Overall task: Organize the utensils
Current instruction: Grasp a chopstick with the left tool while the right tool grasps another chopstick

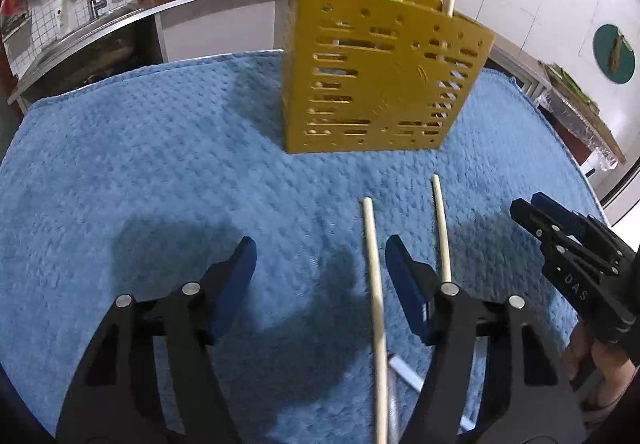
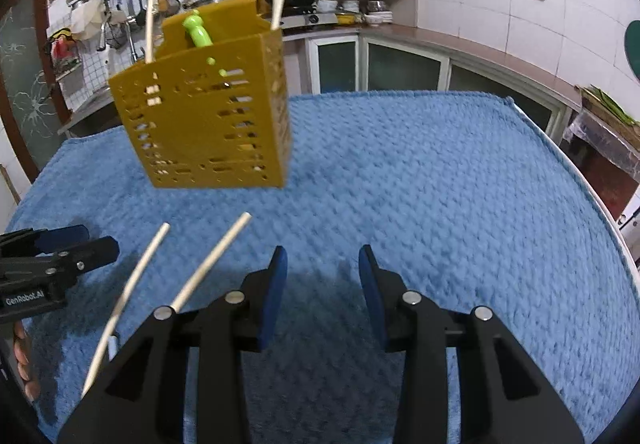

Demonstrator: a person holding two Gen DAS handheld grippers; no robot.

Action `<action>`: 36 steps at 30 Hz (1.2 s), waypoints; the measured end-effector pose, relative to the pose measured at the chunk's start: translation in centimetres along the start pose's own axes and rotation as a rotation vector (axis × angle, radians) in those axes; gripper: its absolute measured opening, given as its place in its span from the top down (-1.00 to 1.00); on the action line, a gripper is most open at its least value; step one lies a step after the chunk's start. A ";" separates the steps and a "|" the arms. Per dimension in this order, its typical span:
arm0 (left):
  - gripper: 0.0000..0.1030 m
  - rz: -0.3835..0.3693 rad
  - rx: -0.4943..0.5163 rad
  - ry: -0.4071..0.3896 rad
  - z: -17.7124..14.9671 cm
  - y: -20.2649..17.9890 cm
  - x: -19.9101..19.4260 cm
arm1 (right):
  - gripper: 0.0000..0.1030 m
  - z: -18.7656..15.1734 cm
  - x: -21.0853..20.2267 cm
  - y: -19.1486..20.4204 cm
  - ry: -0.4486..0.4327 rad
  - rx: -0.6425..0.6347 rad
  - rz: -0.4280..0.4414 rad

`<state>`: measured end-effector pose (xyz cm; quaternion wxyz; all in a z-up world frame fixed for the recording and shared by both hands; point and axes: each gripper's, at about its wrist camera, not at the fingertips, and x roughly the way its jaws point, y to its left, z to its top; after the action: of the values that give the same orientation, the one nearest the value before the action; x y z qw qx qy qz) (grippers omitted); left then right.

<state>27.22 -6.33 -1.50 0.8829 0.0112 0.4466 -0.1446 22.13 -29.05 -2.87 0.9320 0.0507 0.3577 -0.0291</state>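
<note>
Both hand-held grippers, left [image 1: 320,264] and right [image 2: 322,272], are spread, holding nothing; two chopsticks [image 1: 374,284] lie between them, before the holder [image 1: 372,84].

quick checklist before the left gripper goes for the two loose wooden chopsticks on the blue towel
1. Left gripper open and empty: ok.
2. Right gripper open, holding nothing: ok.
3. Two loose wooden chopsticks lying on the blue towel: ok.
4. A chopstick between the left fingers: not ok, the nearer one lies off-centre, the other outside.
5. Yellow perforated plastic utensil holder upright with room: ok.
6. Small pale object under the chopsticks' near ends: cannot tell what it is.
</note>
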 end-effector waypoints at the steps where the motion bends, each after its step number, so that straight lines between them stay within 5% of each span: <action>1: -0.21 0.000 0.005 0.003 0.0 -0.4 0.2 | 0.26 0.0 0.1 -0.2 0.007 0.006 -0.001; 4: 0.05 0.001 0.031 0.032 0.1 -1.7 1.1 | 0.26 -0.1 0.4 -0.6 0.020 0.017 -0.005; 7: 0.60 0.013 0.058 0.068 -0.1 -2.7 2.1 | 0.26 -0.2 0.6 -0.6 0.026 0.022 -0.007; 13: 0.90 0.024 0.066 0.068 -0.2 -3.1 2.7 | 0.26 0.1 0.6 -0.1 0.029 0.021 0.003; 20: 0.91 -0.019 0.010 0.055 0.1 -1.0 2.1 | 0.26 0.7 0.8 2.4 0.032 0.008 0.049; 31: 0.91 0.071 -0.075 0.015 0.6 3.9 0.9 | 0.31 0.9 3.4 6.7 0.129 0.009 0.036; 36: 0.91 0.069 -0.098 0.032 1.0 5.3 1.5 | 0.70 1.5 4.3 7.3 0.193 0.022 0.002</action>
<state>30.26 -1.80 -2.68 0.8795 -0.0143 0.4667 -0.0917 27.00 -22.09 -4.11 0.8927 0.0637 0.4453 -0.0273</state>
